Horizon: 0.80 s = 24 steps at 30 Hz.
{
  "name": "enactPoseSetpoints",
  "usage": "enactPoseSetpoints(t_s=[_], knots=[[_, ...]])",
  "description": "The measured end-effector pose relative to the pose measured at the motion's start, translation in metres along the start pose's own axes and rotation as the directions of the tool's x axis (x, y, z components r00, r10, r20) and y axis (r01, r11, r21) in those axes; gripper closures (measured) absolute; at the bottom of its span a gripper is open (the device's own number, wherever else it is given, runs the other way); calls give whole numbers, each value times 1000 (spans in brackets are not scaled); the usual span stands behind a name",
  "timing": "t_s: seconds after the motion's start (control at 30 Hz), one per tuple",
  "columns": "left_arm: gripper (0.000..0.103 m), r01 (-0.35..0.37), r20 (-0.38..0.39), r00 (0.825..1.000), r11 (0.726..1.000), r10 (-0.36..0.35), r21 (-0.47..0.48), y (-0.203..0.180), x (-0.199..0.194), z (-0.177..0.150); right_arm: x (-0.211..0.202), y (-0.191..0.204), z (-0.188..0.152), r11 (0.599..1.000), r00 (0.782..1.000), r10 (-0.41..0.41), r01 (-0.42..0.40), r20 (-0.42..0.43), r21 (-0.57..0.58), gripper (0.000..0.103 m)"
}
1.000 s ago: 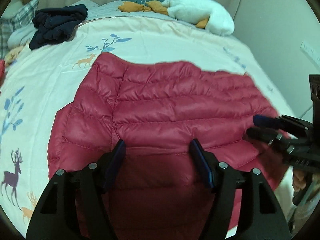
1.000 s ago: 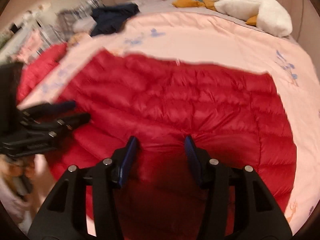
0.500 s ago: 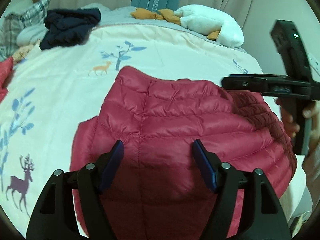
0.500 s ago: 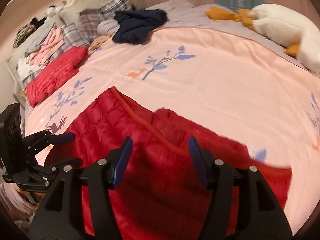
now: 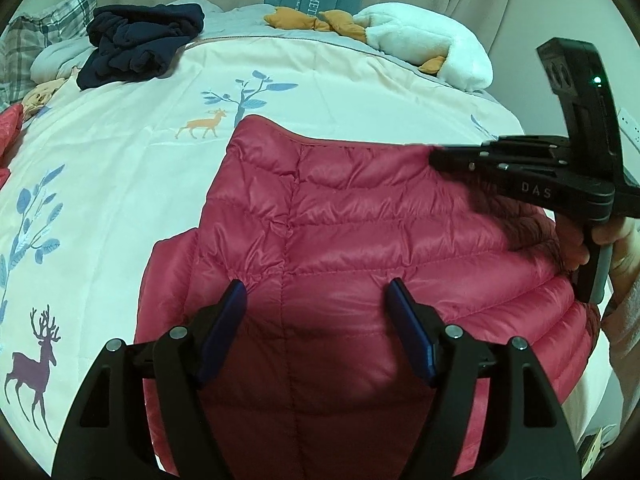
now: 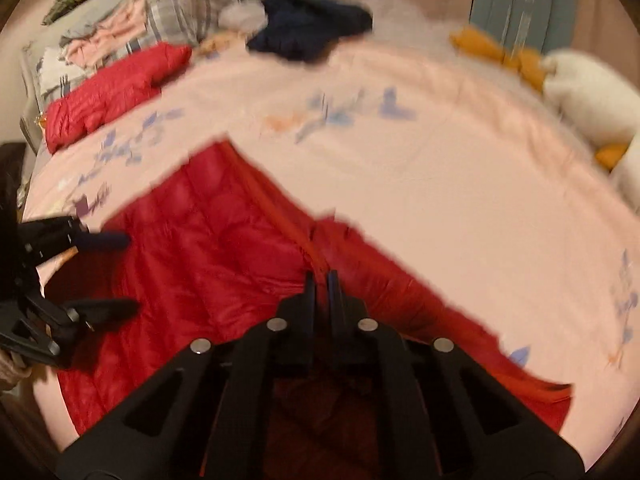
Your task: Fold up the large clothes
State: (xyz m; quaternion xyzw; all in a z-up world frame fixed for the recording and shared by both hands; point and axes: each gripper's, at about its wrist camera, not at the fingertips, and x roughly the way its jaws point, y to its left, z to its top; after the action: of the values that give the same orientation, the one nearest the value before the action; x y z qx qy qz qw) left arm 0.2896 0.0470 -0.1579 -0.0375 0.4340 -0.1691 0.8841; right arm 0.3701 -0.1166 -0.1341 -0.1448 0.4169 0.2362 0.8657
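Left wrist view: my left claw (image 5: 316,300) hangs spread and empty over the red down jacket (image 5: 360,232) lying on the bed (image 5: 132,152). Right wrist view, blurred: my right claw (image 6: 321,280) is clenched on the jacket's piped edge; only here a second red jacket (image 6: 116,92) shows whole.

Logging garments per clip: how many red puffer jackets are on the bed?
2. One red puffer jacket lies spread at the near edge, its edge pinched by the right tongs; the second red jacket sits bundled at the far left by the pillows. Others may be hidden.
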Motion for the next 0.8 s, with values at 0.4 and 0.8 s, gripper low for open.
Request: enactPoseSetpoints(t_s=[0.4,0.8], knots=[[29,-24,-12,1000,1000,24,-5,-3,-3,7,-36,-19,-13,988,999,36,-41,33,151,82],[29,-56,-26,998,998,56,1,-7,1,6,-7,-67,-37,891,971,-213,238,-107,387,98]])
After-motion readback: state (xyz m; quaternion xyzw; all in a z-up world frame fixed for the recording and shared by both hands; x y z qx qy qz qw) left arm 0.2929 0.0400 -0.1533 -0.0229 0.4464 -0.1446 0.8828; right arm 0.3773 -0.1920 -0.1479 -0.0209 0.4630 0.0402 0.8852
